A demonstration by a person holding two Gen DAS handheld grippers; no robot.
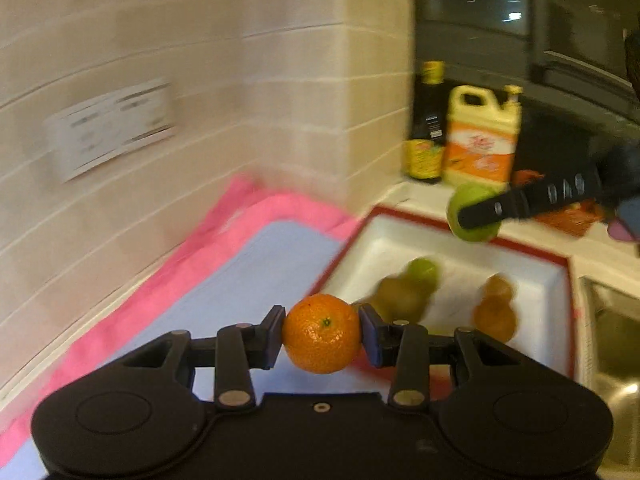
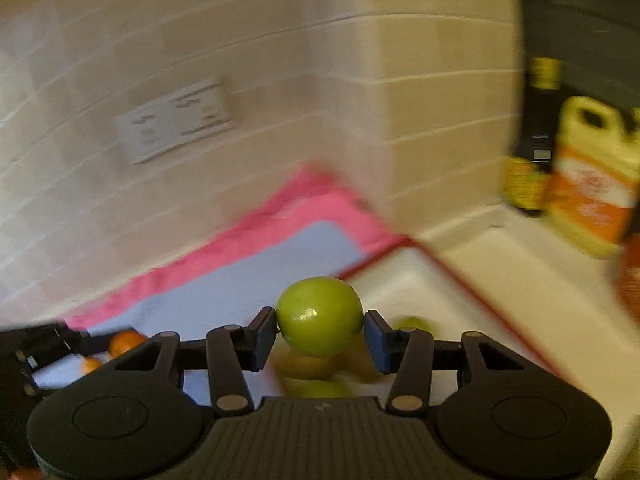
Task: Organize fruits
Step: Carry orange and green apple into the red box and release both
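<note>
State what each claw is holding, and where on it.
Left claw pinches an orange across its sides, stem end facing the camera. Right claw pinches a green fruit across its sides.

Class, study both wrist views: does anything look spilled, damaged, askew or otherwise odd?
Nothing stands out. The left gripper holds an intact orange, the right gripper an intact green fruit; other fruit sits inside the white tray. Motion blur hides fine detail.
</note>
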